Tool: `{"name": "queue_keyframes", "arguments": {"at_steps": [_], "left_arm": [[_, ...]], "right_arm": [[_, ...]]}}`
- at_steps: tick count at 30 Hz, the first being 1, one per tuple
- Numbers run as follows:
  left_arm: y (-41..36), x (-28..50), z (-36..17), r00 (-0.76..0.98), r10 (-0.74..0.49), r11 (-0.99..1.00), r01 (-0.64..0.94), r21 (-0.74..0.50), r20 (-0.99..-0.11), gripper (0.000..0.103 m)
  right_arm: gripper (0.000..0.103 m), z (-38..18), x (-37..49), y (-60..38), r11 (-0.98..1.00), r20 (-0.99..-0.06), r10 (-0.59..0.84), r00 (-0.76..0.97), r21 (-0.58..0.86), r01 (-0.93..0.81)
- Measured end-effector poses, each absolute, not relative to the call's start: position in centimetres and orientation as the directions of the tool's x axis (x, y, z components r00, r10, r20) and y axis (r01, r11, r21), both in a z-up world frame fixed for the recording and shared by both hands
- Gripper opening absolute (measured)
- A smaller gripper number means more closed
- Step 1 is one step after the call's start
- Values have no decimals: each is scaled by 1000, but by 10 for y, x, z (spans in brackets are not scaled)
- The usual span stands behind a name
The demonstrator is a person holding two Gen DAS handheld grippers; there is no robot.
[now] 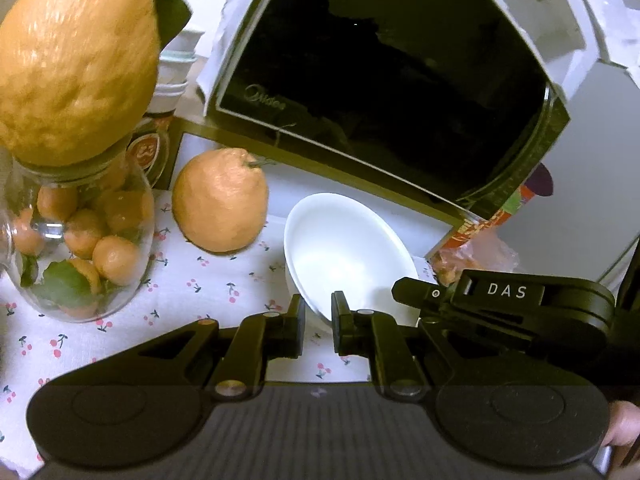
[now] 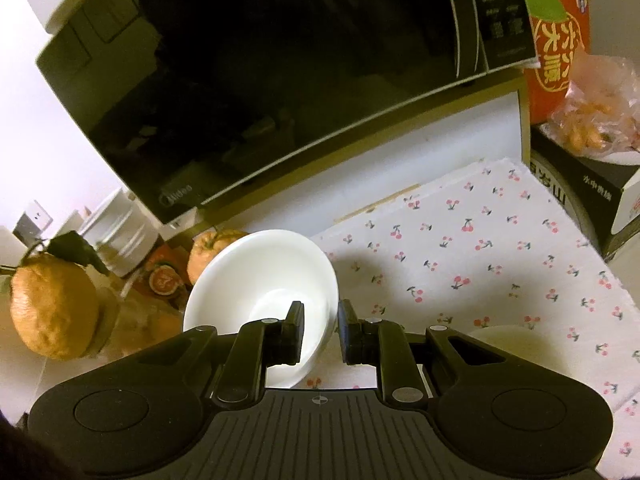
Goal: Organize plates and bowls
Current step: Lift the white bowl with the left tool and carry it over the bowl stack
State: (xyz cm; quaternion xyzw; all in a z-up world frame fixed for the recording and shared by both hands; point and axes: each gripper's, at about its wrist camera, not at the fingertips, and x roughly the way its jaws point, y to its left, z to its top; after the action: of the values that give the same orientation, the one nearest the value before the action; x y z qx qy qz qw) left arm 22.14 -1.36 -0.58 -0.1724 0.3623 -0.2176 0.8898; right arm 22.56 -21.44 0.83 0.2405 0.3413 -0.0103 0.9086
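A white bowl (image 1: 344,248) is tilted above the cherry-print cloth in front of the microwave. My left gripper (image 1: 318,320) is shut on its near rim. In the right wrist view the same bowl (image 2: 260,280) is tilted too, and my right gripper (image 2: 320,328) is shut on its right rim, one finger inside and one outside. The right gripper's body (image 1: 504,304) shows at the right in the left wrist view. A second white dish (image 2: 504,338) lies on the cloth, half hidden behind the right gripper.
A black-fronted microwave (image 1: 384,64) stands behind. A large orange fruit (image 1: 220,200) sits on the cloth, another (image 1: 76,60) tops a glass jar of small oranges (image 1: 80,240). Stacked white cups (image 1: 176,76) are at the back left. An orange carton (image 2: 556,40), bagged fruit and a dark box (image 2: 588,196) stand right.
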Motion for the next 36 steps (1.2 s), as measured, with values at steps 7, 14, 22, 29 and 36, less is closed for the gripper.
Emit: {"name": "queue_keyframes", "arguments": {"at_steps": [7,14,22,29,36], "left_arm": [[-19,205,6,633,-522,843,284,-457,-572,12],[-26,193,17,607,-539,836,296,-463,-584,12],[-40,179,21,573,-558,828,337,-448,-600,12],[-53,174,19,554,-564,826,367,-428,-613,12],[-69,171,11,528,-569,822,386,-419,-630,12]], "right_arm": [[18,23,206,-221,882,-615,158,773,440,170],[18,35,186,-232,877,-610,162,776,449,170],[18,37,166,-250,863,-621,158,768,465,198],[18,37,150,-260,873,-635,140,760,442,209],[19,33,140,-274,877,-662,117,741,418,235]]}}
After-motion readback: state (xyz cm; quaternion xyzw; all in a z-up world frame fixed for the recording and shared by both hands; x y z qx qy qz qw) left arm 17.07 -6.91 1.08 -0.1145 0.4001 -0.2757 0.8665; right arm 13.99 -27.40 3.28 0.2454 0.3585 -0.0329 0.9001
